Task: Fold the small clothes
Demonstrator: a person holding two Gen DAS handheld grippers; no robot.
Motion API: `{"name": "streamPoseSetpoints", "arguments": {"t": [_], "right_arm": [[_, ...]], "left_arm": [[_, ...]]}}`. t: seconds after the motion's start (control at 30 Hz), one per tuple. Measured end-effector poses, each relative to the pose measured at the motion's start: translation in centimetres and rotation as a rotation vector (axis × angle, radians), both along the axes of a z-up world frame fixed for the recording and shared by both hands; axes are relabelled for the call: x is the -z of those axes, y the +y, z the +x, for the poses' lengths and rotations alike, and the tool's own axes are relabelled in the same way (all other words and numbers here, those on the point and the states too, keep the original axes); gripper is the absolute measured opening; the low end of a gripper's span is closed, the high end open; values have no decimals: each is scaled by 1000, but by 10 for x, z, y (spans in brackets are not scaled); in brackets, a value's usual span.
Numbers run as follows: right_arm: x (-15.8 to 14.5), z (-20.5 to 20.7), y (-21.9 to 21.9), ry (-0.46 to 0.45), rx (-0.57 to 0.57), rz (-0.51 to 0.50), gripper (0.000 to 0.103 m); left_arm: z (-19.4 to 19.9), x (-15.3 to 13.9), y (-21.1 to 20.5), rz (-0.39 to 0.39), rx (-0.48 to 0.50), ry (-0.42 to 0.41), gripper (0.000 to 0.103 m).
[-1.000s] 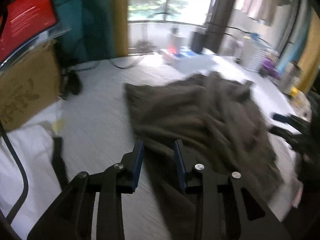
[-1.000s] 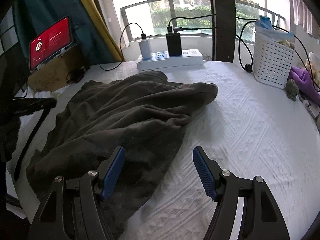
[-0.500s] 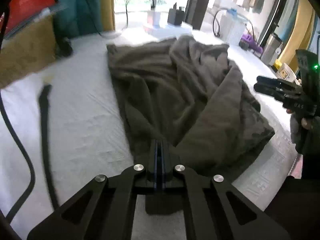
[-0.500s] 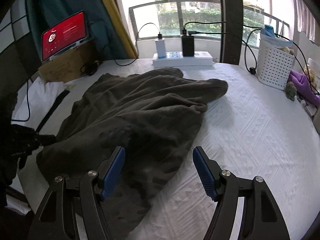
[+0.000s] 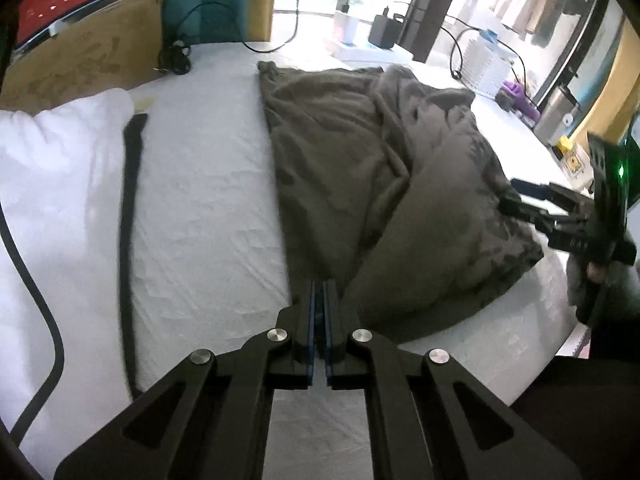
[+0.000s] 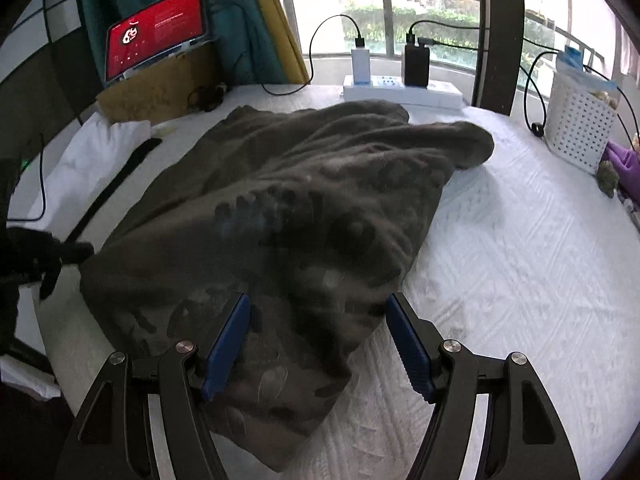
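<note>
My left gripper is clamped on the near edge of the brown garment rumpled on the white bedcover, while my right gripper hovers wide open over its other corner (to pinch it, I judge, for spreading).

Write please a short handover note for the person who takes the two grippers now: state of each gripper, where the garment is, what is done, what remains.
Left gripper: shut on the near edge of the brown garment.
Right gripper: open, jaws over the garment's near corner, not gripping.
Garment: lies rumpled on the white bed cover, one side already lapped over the other.
Done: left grip taken.
Left: close the right gripper on its corner, then probably spread and fold.
</note>
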State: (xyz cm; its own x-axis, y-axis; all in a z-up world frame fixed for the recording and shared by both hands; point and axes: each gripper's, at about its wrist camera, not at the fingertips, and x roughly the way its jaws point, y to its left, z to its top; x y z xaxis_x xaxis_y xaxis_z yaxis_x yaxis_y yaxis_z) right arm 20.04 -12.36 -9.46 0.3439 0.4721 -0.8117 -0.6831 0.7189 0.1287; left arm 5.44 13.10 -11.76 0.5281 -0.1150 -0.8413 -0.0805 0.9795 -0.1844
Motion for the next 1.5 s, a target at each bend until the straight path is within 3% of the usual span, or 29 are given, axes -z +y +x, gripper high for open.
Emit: {"name": "streamPoseSetpoints", "arguments": {"t": [0.07, 0.1, 0.17, 0.5, 0.83, 1.0, 1.1, 1.5], "right_arm": [[-3, 2, -4, -4, 10, 8, 72], [-4, 3, -6, -9, 16, 11, 72], [-8, 7, -11, -17, 32, 22, 72], [-19, 33, -28, -38, 89, 54, 72], [-11, 75, -50, -25, 160, 57, 72], [-6, 92, -49, -17, 169, 55, 72], [-4, 99, -44, -12, 164, 52, 72], [0, 106, -17, -7, 121, 36, 72]], "left_arm": [[-1, -9, 3, 11, -15, -18, 14], [1, -15, 4, 9, -15, -35, 30], [7, -25, 3, 8, -10, -72, 47], [91, -32, -35, 61, 122, -100, 48], [169, -21, -62, 77, 248, -119, 48], [208, 3, -58, 84, 253, -67, 47], [220, 14, -55, 73, 261, -42, 6], [195, -36, -32, 31, 235, -164, 4]]}}
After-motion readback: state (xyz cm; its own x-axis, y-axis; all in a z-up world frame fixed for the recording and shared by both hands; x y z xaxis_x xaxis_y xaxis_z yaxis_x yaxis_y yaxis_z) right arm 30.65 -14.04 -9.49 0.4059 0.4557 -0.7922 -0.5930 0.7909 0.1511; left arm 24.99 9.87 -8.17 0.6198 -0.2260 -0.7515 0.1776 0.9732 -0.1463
